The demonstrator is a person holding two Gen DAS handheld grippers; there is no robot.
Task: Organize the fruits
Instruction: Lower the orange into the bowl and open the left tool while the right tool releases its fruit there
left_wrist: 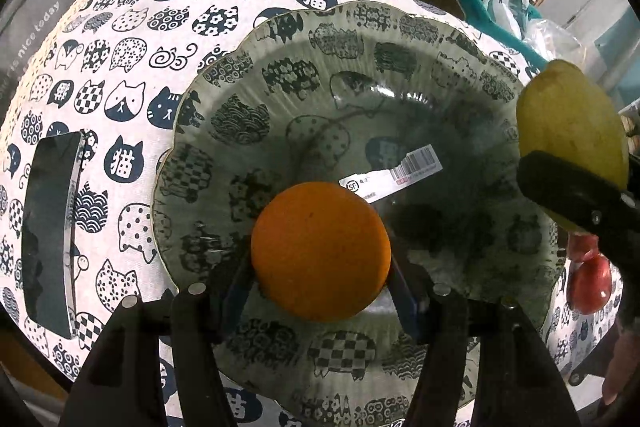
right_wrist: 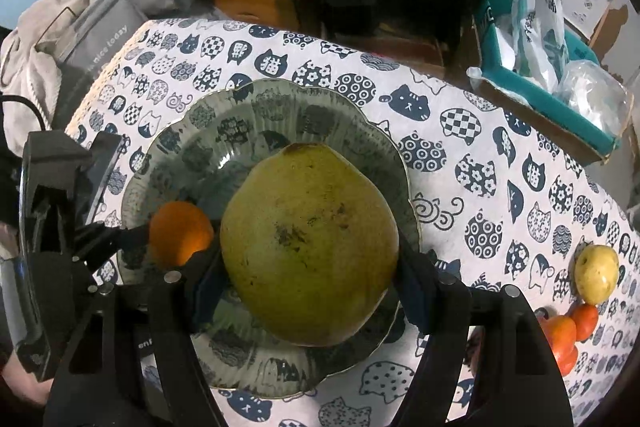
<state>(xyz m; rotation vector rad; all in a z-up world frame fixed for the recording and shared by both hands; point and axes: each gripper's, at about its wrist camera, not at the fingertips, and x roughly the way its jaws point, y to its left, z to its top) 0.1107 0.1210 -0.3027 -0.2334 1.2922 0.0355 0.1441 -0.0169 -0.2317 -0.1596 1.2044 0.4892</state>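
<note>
Both tongs are squeezing fruit over the big plate. Left tongs (left_wrist: 320,291) are clamped on a round orange (left_wrist: 320,251), one finger on each side of it. It sits low over the part of the plate (left_wrist: 400,75) nearest the camera; I cannot tell if it touches the plate. Right tongs (right_wrist: 310,283) are clamped on a big yellow-green fruit (right_wrist: 310,243) that looks like a pomelo, and it hangs over the middle of the same plate (right_wrist: 280,99). From the right camera the orange (right_wrist: 180,233) shows just to the left of the big fruit, with the other tongs (right_wrist: 104,239) holding it. From the left camera the big fruit (left_wrist: 572,131) shows by the plate's right side, with a black finger (left_wrist: 576,193) across it. The plate is grey-green with a wavy rim and cat pictures, and a white barcode sticker (left_wrist: 394,173) shows at its middle. It rests on the table (right_wrist: 480,155), which wears a white cloth with dark blue cats. Near the right edge of the table lie a small yellow fruit (right_wrist: 596,275) and some red-orange fruits (right_wrist: 568,335), well apart from the plate. A dark phone (left_wrist: 50,235) lies on the cloth by the left edge. A grey bag (right_wrist: 96,23) sits by the far left corner.
</note>
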